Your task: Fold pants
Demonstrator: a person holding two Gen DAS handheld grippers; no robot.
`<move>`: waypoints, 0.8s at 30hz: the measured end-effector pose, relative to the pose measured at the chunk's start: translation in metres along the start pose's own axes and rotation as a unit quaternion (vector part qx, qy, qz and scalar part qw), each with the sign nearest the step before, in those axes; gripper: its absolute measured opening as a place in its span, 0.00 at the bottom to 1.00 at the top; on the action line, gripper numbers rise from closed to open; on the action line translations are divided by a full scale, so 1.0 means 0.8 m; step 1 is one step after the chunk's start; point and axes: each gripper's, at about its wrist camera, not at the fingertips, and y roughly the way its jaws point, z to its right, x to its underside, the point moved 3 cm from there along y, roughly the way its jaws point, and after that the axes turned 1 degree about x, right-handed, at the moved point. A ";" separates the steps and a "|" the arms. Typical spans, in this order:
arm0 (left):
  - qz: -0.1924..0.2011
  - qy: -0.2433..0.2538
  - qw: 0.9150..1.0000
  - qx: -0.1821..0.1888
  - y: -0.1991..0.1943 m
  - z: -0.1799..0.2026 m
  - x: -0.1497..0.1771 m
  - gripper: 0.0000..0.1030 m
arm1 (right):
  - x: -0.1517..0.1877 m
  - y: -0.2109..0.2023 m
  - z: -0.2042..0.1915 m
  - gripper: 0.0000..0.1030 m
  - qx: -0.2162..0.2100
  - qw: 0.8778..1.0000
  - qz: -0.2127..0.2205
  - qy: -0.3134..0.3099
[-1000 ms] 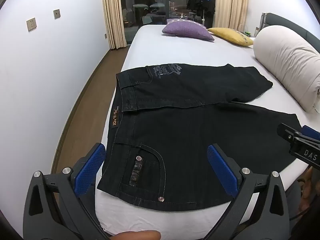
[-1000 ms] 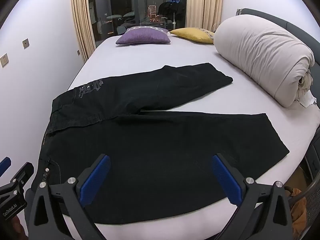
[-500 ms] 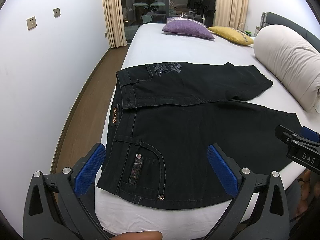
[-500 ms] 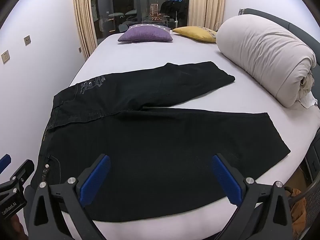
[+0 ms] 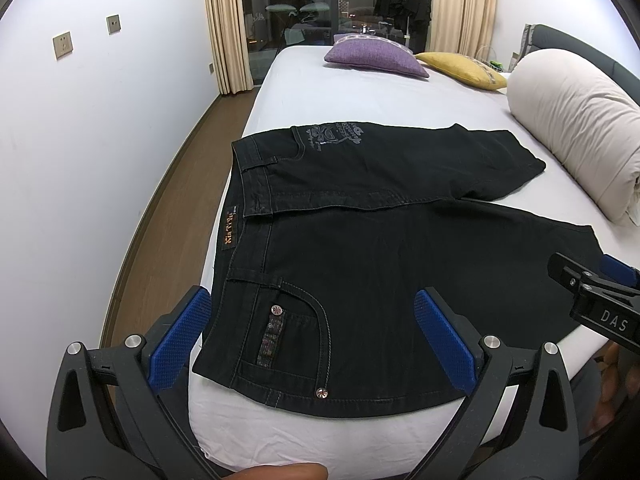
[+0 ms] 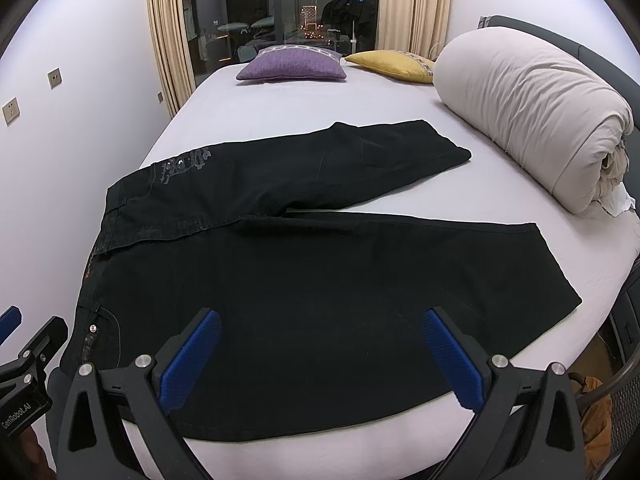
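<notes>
Black jeans (image 5: pixel 360 264) lie flat on the white bed (image 5: pixel 320 88), waistband to the left, both legs spread out to the right; they also show in the right wrist view (image 6: pixel 320 280). The far leg (image 6: pixel 360 160) angles away from the near leg (image 6: pixel 440 264). My left gripper (image 5: pixel 312 340) is open and empty, held above the near waist pocket. My right gripper (image 6: pixel 320 356) is open and empty, held above the near leg's front edge. Each gripper shows at the edge of the other's view.
A large rolled cream duvet (image 6: pixel 532 112) lies along the bed's right side. A purple pillow (image 6: pixel 292 66) and a yellow pillow (image 6: pixel 390 62) sit at the far end. A white wall (image 5: pixel 100 140) and wood floor (image 5: pixel 168 200) run along the left.
Both grippers have drawn back and up a little from the jeans, staying open. The jeans have not moved.
</notes>
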 end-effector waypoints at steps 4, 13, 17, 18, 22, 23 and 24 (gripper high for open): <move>0.000 0.000 1.000 0.000 0.000 0.000 0.000 1.00 | 0.002 0.001 0.000 1.00 0.000 1.000 -0.001 -0.001; -0.002 0.000 1.000 0.000 0.002 0.000 0.003 1.00 | 0.006 0.001 -0.004 1.00 0.000 1.000 -0.004 -0.002; -0.002 0.001 1.000 0.000 0.003 0.000 0.005 1.00 | 0.007 0.001 -0.004 1.00 0.000 1.000 -0.004 -0.003; -0.002 0.001 1.000 0.000 0.002 0.000 0.005 1.00 | 0.006 0.001 -0.004 1.00 0.000 1.000 -0.004 -0.002; -0.002 0.000 1.000 0.001 0.003 0.000 0.004 1.00 | 0.007 0.001 -0.004 1.00 0.000 1.000 -0.005 -0.003; -0.002 0.001 1.000 0.001 0.003 0.000 0.004 1.00 | 0.008 0.001 -0.005 1.00 0.000 1.000 -0.004 -0.003; -0.002 0.001 1.000 0.000 0.003 0.000 0.004 1.00 | 0.008 0.002 -0.004 1.00 0.000 1.000 -0.005 -0.003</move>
